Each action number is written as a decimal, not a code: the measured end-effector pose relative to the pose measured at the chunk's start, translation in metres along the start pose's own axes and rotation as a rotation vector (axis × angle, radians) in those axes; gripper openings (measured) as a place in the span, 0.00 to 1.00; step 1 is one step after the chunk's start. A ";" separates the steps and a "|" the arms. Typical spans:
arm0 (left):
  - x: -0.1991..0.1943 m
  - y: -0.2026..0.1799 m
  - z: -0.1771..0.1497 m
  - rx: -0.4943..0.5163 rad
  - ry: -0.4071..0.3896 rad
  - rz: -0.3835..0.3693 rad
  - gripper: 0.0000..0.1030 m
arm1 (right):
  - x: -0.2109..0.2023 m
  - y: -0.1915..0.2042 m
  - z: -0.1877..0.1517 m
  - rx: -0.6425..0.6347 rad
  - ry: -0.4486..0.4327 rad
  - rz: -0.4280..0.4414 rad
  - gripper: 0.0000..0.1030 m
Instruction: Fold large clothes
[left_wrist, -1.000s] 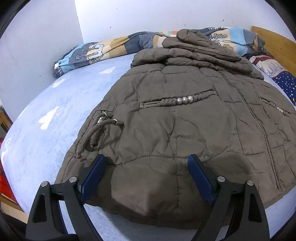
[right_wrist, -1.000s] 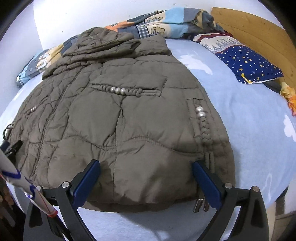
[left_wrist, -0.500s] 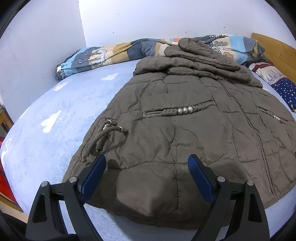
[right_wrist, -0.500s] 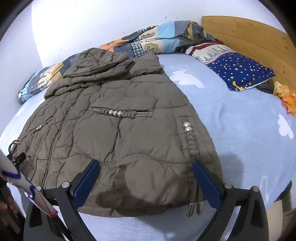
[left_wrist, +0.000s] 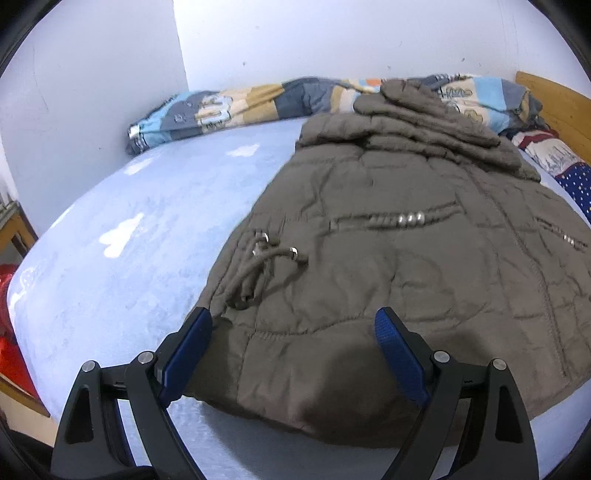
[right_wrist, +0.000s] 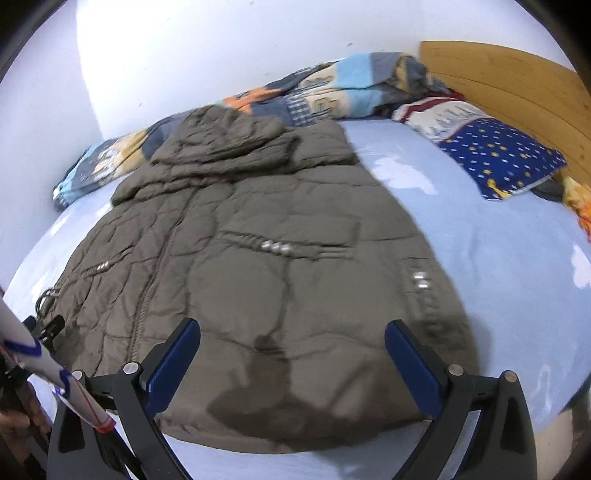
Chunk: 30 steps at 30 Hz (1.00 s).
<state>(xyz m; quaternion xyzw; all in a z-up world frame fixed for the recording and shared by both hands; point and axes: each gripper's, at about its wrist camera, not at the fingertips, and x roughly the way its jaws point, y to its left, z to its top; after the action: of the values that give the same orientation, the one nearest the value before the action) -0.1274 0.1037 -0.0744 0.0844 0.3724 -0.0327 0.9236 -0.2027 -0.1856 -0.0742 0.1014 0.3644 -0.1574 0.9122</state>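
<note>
A brown quilted hooded jacket (left_wrist: 406, 258) lies front up on a pale blue bed (left_wrist: 129, 258), its hood toward the far wall. Its sleeves are folded in across the chest. My left gripper (left_wrist: 293, 325) hangs open above the hem's left corner, near a loose drawstring (left_wrist: 258, 269). In the right wrist view the same jacket (right_wrist: 258, 277) fills the middle. My right gripper (right_wrist: 291, 332) is open above the hem's right half, with nothing between its fingers. Neither gripper touches the cloth.
A patchwork blanket (left_wrist: 240, 107) is bunched along the far wall. A starry blue pillow (right_wrist: 498, 155) and a wooden headboard (right_wrist: 517, 92) are at the right. The other gripper and a hand (right_wrist: 22, 417) show at the lower left of the right wrist view.
Both grippers have pulled back and up from the hem, so the jacket looks smaller and farther. Both stayed open, and the jacket has not moved.
</note>
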 end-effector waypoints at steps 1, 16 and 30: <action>0.001 0.000 -0.002 0.013 0.003 0.001 0.87 | 0.002 0.003 -0.001 -0.007 0.006 0.006 0.99; -0.004 0.126 0.028 -0.406 0.135 -0.158 0.86 | -0.017 -0.047 -0.001 0.084 -0.014 -0.037 0.97; 0.022 0.113 0.006 -0.593 0.241 -0.356 0.84 | -0.016 -0.183 -0.050 0.794 0.025 0.136 0.98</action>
<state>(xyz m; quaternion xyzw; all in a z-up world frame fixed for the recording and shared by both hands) -0.0934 0.2134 -0.0710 -0.2500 0.4807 -0.0733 0.8373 -0.3115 -0.3377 -0.1120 0.4718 0.2788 -0.2240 0.8059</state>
